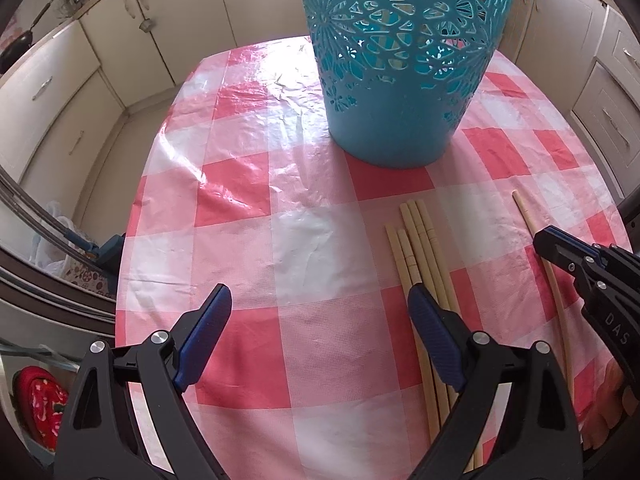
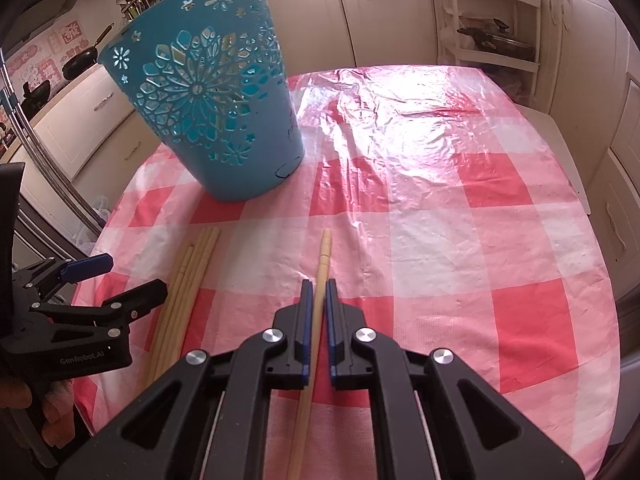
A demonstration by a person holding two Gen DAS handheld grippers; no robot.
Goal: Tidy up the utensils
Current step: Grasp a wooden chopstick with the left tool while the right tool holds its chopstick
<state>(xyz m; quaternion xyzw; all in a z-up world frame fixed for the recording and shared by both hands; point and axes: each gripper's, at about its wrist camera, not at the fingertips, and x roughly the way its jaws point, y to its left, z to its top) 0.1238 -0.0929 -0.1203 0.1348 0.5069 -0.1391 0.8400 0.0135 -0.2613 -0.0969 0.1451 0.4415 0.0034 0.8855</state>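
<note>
Right gripper [image 2: 319,286]: jaws closed down on a single chopstick [image 2: 322,258], which lies along the table [image 2: 500,220] and sticks out past the fingertips toward the far edge. Left gripper [image 1: 320,300]: jaws wide apart, nothing between them, above the checked cloth near the front edge. A bundle of chopsticks [image 1: 420,240] lies just beside its right finger. Blue perforated basket [image 2: 208,112] stands upright further back, toward the table's far left part.
</note>
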